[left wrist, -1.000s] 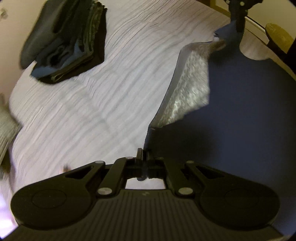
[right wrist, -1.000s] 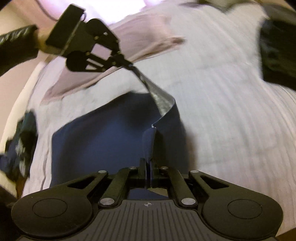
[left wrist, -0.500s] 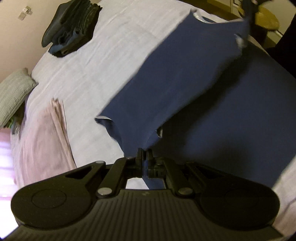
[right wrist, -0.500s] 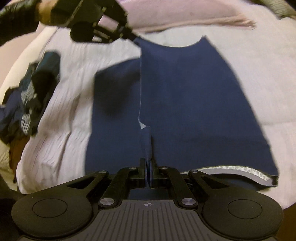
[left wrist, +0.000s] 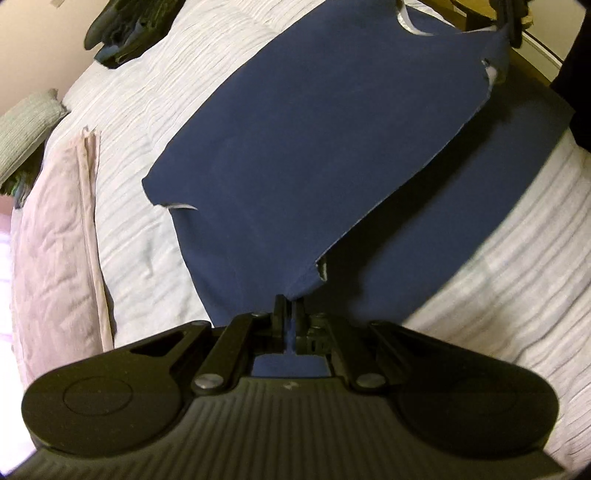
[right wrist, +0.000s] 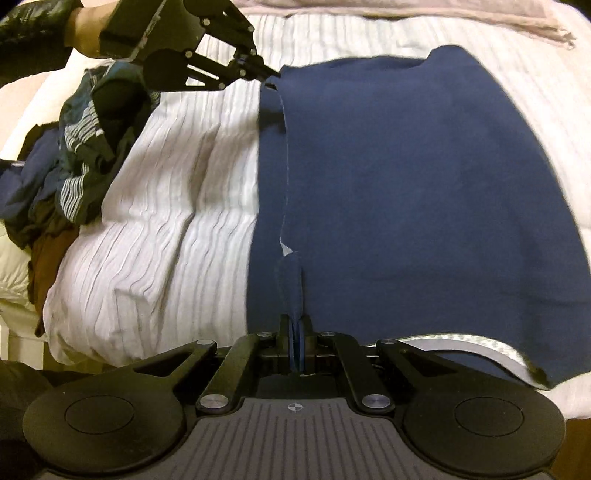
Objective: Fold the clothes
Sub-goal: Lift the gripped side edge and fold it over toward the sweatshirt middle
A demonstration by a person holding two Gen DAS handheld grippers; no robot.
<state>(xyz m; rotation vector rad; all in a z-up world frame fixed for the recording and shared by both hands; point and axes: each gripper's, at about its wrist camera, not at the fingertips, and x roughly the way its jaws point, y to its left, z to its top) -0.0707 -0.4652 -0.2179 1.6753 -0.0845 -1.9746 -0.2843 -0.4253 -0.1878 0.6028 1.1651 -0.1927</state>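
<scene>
A navy blue garment point(left wrist: 314, 147) point(right wrist: 406, 184) lies spread over the white ribbed bedcover point(left wrist: 155, 92) point(right wrist: 177, 206), one side folded over the rest. My left gripper point(left wrist: 289, 306) is shut on one corner of the folded edge; it also shows in the right wrist view point(right wrist: 271, 75), at the garment's far corner. My right gripper point(right wrist: 297, 325) is shut on the other corner of the same edge; it shows in the left wrist view point(left wrist: 511, 26) at the far end. The edge is held stretched between the two, slightly above the bed.
A stack of folded dark clothes point(left wrist: 125, 29) sits at the far end of the bed. A pink blanket point(left wrist: 55, 236) point(right wrist: 406, 11) lies along one side, a grey pillow point(left wrist: 22, 129) beyond it. A heap of unfolded clothes point(right wrist: 66, 155) lies at the bed's edge.
Both grippers have carried the garment's held edge across and down, turning its grey inner side under so the navy side lies flat and folded over the lower layer.
</scene>
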